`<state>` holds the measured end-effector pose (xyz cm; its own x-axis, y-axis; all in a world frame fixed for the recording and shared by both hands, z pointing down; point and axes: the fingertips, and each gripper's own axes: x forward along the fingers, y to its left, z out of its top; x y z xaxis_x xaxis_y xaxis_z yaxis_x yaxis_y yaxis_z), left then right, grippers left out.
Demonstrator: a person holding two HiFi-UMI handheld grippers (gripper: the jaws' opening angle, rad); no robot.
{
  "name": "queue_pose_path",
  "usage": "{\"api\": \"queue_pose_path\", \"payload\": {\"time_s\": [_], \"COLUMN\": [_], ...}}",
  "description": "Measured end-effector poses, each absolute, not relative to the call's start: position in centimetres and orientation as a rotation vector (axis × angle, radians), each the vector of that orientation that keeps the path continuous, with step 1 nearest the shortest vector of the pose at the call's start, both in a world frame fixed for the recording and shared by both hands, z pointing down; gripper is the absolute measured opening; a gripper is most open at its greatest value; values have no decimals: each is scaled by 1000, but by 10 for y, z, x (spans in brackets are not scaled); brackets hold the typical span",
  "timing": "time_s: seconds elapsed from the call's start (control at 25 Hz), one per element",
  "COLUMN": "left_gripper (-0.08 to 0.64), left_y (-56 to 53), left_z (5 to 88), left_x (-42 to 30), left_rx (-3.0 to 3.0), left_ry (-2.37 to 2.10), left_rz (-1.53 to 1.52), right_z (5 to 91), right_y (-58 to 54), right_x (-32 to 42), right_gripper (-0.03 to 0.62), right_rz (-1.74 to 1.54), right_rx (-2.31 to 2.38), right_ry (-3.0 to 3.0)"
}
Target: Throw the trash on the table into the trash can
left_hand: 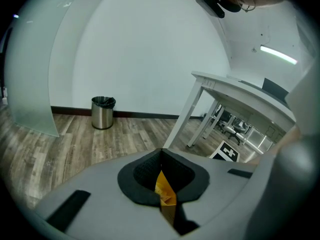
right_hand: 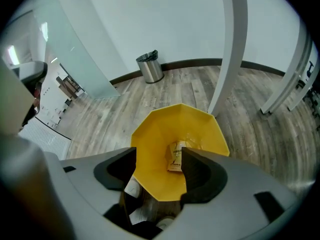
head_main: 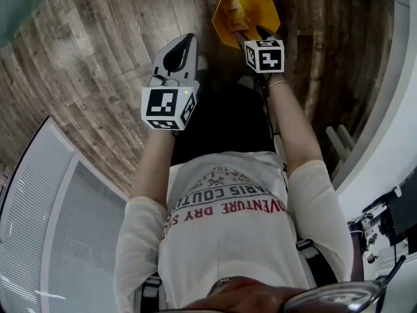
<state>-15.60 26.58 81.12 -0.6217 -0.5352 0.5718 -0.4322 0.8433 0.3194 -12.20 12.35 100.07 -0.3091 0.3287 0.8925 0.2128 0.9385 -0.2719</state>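
A yellow trash can (head_main: pixel 225 18) stands on the wooden floor in front of the person's feet. My right gripper (head_main: pixel 251 35) hangs just over its near rim, pointing steeply down into it. In the right gripper view the right gripper (right_hand: pixel 159 156) is open, with nothing between its black pads. A small tan packet (right_hand: pixel 175 157) lies loose inside the yellow trash can (right_hand: pixel 152 144). My left gripper (head_main: pixel 181 49) is held to the left of the can, over the floor. Seen from the left gripper view, the left gripper (left_hand: pixel 161 159) is shut on a yellow wrapper (left_hand: pixel 165 195).
A white table (left_hand: pixel 240 95) stands to the right; its legs (right_hand: pixel 233 44) rise just behind the yellow can. A steel bin (left_hand: pixel 103 112) sits by the far wall, also seen as the steel bin (right_hand: pixel 150 67). A frosted glass panel (left_hand: pixel 30 84) stands at the left.
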Motion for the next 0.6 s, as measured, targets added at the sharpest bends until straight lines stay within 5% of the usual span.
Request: {"api": "queue_pose_path", "payload": {"time_s": [0.16,0.2,0.28,0.6], "left_gripper": [23,23,23,23], "left_y": [265,264,260,232], "left_z": [781,772,752,645], "left_x": [-155,-156,-159,-171], "left_rx": [697,695,700,787], "left_ry": [-2333,-2333,-2337,-2343], "left_rz": [-202,-207,-218,-218], "right_z": [956,941,911,768], "right_y": [127,125,119,105], "right_x": [-124,-127,-135,-154], "right_gripper": [282,243,44,28], "right_rz": [127,135,157,204], "right_rx": [-399,-377,-310,-294], "right_ry": [-1926,-1945,-1994,-2119]}}
